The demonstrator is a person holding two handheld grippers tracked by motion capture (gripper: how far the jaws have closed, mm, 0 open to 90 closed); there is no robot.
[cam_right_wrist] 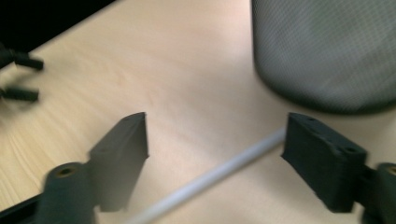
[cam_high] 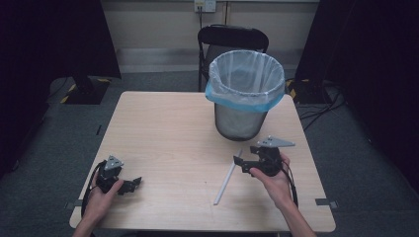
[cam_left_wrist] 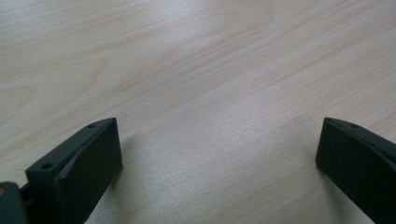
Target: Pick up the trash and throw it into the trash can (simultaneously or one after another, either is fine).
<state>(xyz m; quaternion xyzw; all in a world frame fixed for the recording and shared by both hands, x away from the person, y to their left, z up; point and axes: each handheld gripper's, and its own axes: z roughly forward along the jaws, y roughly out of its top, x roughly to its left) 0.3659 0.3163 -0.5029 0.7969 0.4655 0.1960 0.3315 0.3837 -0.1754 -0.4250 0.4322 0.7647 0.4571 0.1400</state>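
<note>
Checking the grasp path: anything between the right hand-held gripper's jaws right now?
Yes. In the right gripper view the white stick runs across the gap of the open right hand-held gripper, lying on the table; neither jaw touches it.

A white straw (cam_high: pixel 227 177) lies by a grey mesh bin (cam_high: pixel 240 118) with blue-edged liner (cam_high: pixel 245 74).

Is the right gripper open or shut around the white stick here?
Open. The right gripper has its jaws spread wide, with the white stick lying on the table between them, ungripped.
</note>
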